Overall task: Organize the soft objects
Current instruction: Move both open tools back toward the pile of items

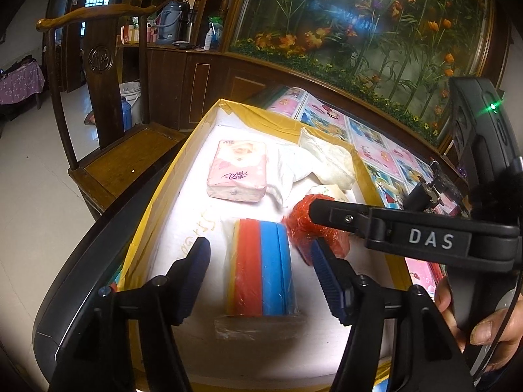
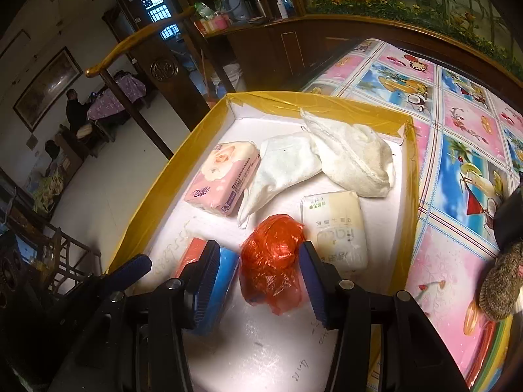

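Note:
A white tray with a yellow taped rim (image 1: 153, 192) (image 2: 163, 176) holds soft things. In the left wrist view my left gripper (image 1: 261, 254) is open, its fingers either side of a wrapped stack of red and blue sponges (image 1: 261, 268). In the right wrist view my right gripper (image 2: 258, 268) is open around a crumpled red plastic bag (image 2: 271, 261), also seen in the left wrist view (image 1: 304, 225). A pink tissue pack (image 2: 222, 178) (image 1: 238, 170), two white cloths (image 2: 284, 166) (image 2: 353, 153) and a cream tissue pack (image 2: 336, 228) lie farther in. The sponges (image 2: 225, 271) sit left of the bag.
The tray stands on a table with a colourful patterned cover (image 2: 457, 137). A wooden chair (image 1: 108, 150) stands left of the table, and a wooden cabinet with a flower panel (image 1: 359, 32) stands behind. A brown knitted thing (image 2: 500, 287) lies at the table's right.

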Demonstrator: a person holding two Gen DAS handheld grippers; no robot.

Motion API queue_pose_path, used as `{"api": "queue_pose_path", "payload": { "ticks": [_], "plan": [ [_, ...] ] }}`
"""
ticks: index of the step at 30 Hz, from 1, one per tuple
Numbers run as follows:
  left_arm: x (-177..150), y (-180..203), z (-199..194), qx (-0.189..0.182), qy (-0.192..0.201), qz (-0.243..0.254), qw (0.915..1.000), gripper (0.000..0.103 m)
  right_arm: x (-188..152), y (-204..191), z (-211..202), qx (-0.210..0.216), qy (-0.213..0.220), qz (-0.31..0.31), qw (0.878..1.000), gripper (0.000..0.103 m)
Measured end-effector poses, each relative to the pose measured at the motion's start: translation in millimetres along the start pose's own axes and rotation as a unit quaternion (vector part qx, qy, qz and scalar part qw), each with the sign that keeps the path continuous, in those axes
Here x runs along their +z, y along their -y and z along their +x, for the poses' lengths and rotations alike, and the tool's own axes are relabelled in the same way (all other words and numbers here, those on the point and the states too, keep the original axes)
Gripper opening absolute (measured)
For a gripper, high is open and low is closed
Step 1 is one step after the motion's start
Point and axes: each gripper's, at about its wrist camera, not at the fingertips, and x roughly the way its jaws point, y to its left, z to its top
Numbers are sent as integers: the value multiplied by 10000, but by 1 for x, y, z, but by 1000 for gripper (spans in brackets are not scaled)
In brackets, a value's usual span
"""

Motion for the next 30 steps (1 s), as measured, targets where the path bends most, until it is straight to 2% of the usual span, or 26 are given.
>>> {"api": "queue_pose_path", "payload": {
  "ticks": [7,16,23,26,30],
  "plan": [
    [-3,20,-13,-148,106,107,9998,63,-22,13,-37,209,290,196,9992,54],
    [-15,77,-25,-398,103,623,9972,63,-64,68,-98,212,707,719,9947,55],
    [-34,140,-28,-577,-40,1240,9906,63,-103,130,-157,-127,1156,1047,9877,57],
    [-45,166,-23,-694,-163,1483,9864,67,-119,163,-179,-274,1304,1206,9837,59],
    [-59,200,-8,-810,-356,1740,9808,70,-145,214,-215,-502,1668,1622,9713,59]
  ]
}}
